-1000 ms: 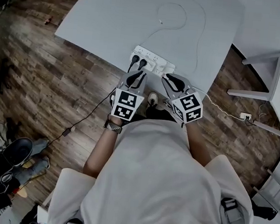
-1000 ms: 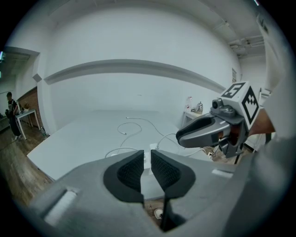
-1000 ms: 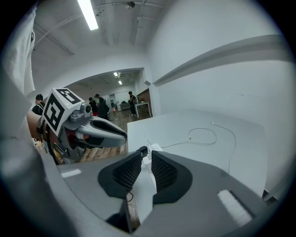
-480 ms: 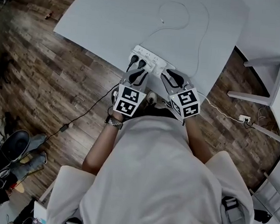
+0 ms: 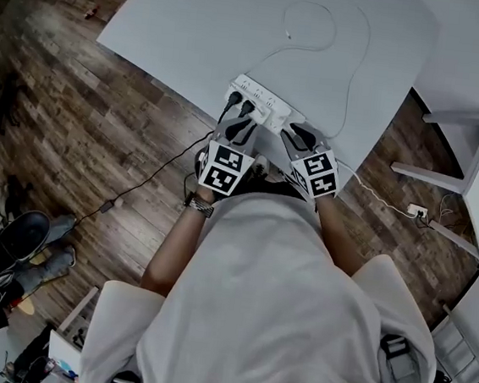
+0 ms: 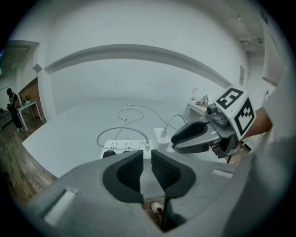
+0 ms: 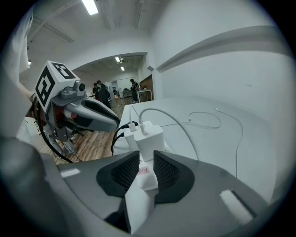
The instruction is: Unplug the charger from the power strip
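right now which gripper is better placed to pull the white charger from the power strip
Right. The right gripper, jaws just opening, lines up on the white charger with the end of the power strip between them. The left gripper, narrow and empty, faces the black plugs.

A white cube charger (image 7: 150, 134) with a white cable (image 7: 154, 109) is seen plugged upright into the right end of a white power strip (image 5: 251, 97), which is laid flat by the near edge of the table (image 5: 180, 27), two black plugs (image 5: 238, 106) stuck in its left end.
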Demonstrator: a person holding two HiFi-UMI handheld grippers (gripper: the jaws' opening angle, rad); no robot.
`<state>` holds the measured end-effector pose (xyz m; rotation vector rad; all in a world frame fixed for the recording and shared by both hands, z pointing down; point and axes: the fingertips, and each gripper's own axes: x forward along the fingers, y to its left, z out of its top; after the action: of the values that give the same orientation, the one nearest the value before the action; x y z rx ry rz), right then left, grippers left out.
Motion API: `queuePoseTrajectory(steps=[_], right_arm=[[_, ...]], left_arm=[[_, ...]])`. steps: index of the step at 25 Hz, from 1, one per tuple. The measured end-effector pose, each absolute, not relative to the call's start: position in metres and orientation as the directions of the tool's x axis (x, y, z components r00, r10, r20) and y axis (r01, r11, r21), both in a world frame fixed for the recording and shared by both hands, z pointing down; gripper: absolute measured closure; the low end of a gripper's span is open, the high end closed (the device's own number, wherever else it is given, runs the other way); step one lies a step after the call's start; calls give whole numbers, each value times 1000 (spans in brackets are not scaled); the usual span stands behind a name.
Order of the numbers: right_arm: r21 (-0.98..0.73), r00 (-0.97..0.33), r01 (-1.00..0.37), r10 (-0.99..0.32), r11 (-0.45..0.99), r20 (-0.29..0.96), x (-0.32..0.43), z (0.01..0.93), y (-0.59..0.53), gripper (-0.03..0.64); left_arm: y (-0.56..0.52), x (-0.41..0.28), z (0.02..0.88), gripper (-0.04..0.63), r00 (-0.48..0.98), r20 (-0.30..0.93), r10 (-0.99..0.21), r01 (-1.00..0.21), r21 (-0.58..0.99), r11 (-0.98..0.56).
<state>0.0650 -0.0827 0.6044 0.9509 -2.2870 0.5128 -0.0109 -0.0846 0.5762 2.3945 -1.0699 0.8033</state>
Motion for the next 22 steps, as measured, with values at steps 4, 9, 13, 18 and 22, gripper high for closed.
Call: queuePoseTrajectory(steps=[4, 9, 13, 18, 22], right_arm=[[-125, -557, -726, -471, 677, 684, 70, 620, -83, 520], [-127, -542, -723, -444, 679, 714, 76, 636, -85, 517], [-140, -540, -728, -435, 671, 720, 77, 639, -87, 517], [-167, -546, -734, -426, 658, 721, 78, 641, -89, 535], [-176, -555, -729, -421, 661, 718, 76, 641, -90, 535]], left_arm=[[-87, -5, 581, 538, 540, 650, -534, -770, 125, -626], [-91, -3, 583, 538, 534, 645, -547, -779, 124, -614], [-92, -3, 585, 538, 532, 651, -541, -779, 128, -613], [-99, 0, 587, 514, 528, 653, -543, -781, 122, -613], [-104, 2, 588, 509, 525, 660, -537, -777, 116, -619]])
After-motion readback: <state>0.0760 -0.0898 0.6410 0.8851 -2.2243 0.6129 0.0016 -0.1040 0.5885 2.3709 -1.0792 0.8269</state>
